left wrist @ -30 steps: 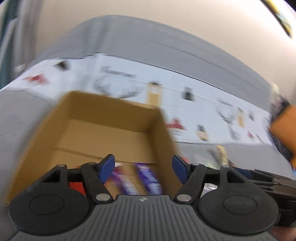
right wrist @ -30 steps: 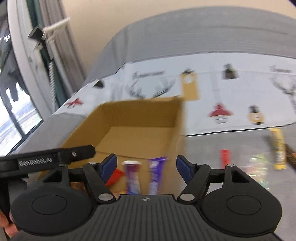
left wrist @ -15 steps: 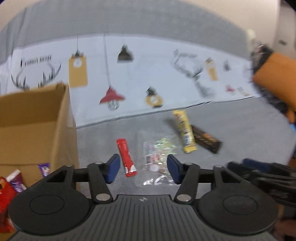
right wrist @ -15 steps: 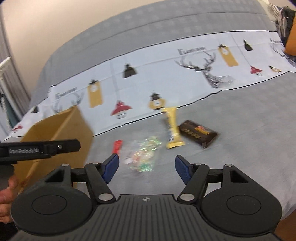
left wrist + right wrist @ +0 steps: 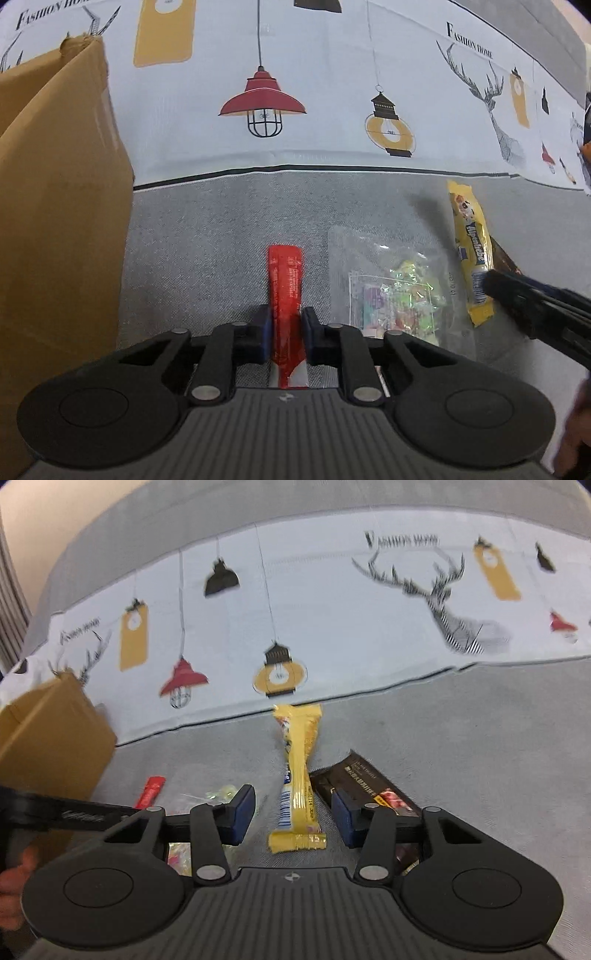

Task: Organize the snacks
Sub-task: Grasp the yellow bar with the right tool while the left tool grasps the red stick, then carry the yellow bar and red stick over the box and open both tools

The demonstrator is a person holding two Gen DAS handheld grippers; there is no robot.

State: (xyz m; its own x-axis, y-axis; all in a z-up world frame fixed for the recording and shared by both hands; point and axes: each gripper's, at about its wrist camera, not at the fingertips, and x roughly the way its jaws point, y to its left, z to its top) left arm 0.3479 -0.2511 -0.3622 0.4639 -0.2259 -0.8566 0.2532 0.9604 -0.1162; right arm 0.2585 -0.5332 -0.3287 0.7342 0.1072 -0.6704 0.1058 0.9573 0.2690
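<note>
A slim red sachet (image 5: 285,291) with small white print is seen lying on grey bedding. Its near end is hidden behind the left tongs (image 5: 286,334), whose blue pads are closing against its sides. The yellow snack bar (image 5: 300,786) is framed, untouched, by the closing right tongs (image 5: 293,814); its label is blurred.

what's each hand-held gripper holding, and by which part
Left hand-held gripper: closing on the flat red snack sachet, near end. Right hand-held gripper: closing around the long yellow wrapper, not gripped.
</note>
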